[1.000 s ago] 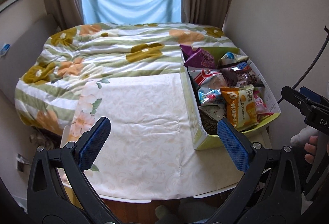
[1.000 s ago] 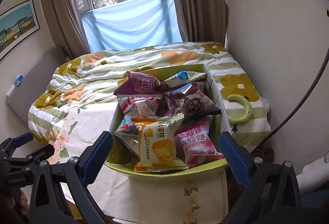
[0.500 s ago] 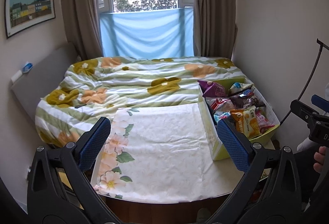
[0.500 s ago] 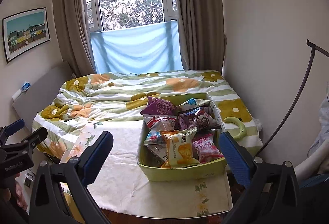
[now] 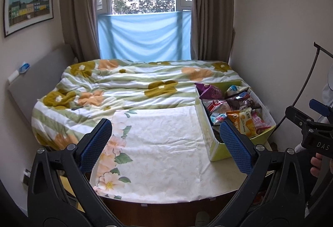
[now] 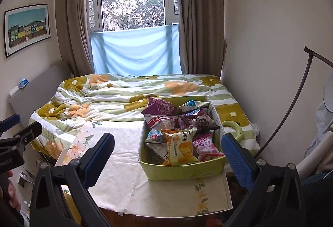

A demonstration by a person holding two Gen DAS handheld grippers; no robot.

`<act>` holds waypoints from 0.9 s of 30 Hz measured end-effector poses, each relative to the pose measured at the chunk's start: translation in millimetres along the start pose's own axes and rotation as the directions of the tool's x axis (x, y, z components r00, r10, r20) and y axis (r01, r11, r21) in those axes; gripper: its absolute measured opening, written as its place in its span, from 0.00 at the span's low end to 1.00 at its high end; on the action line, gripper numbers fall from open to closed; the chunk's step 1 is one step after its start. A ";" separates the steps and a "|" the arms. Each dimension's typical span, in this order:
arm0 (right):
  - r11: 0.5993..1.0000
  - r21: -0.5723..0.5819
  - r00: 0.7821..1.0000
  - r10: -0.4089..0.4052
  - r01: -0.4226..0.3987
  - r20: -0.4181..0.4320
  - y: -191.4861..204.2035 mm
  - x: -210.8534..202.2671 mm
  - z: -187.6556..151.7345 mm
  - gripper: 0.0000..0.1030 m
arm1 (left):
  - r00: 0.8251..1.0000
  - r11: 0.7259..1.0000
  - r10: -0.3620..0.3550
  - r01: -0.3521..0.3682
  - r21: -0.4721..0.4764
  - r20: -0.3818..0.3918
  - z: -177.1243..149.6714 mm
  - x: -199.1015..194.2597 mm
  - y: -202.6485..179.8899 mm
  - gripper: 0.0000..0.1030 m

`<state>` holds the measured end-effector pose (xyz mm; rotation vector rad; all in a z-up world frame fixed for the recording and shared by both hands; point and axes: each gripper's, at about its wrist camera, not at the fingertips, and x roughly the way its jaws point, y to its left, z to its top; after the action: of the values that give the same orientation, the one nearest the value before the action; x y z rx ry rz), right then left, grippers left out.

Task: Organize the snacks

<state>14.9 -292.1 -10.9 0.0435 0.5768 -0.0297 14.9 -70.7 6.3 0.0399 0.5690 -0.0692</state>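
A yellow-green cardboard box full of snack packets stands on the right side of a small table covered with a floral cloth. On top lie an orange-and-white cake packet, a pink candy packet, a purple bag and several others. My left gripper is open and empty, held back over the cloth to the left of the box. My right gripper is open and empty, short of the box's near wall.
Behind the table a bed with a green-striped flower quilt reaches to the window with brown curtains. A green ring-shaped item lies on the quilt right of the box. A wall and a dark curved rod stand at the right.
Both grippers have pulled back and risen away from the table. The box and cloth look smaller, and more of the room shows. Both stayed open and empty.
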 end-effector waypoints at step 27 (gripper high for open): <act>1.000 0.002 1.000 -0.004 0.004 -0.006 -4.2 2.8 -0.6 0.99 | 1.000 1.000 -0.004 0.004 -0.009 -0.005 -1.0 8.3 -3.0 1.00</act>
<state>16.7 -296.3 -13.1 0.0440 0.5833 -0.0343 21.1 -74.1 1.0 0.0299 0.5744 -0.0707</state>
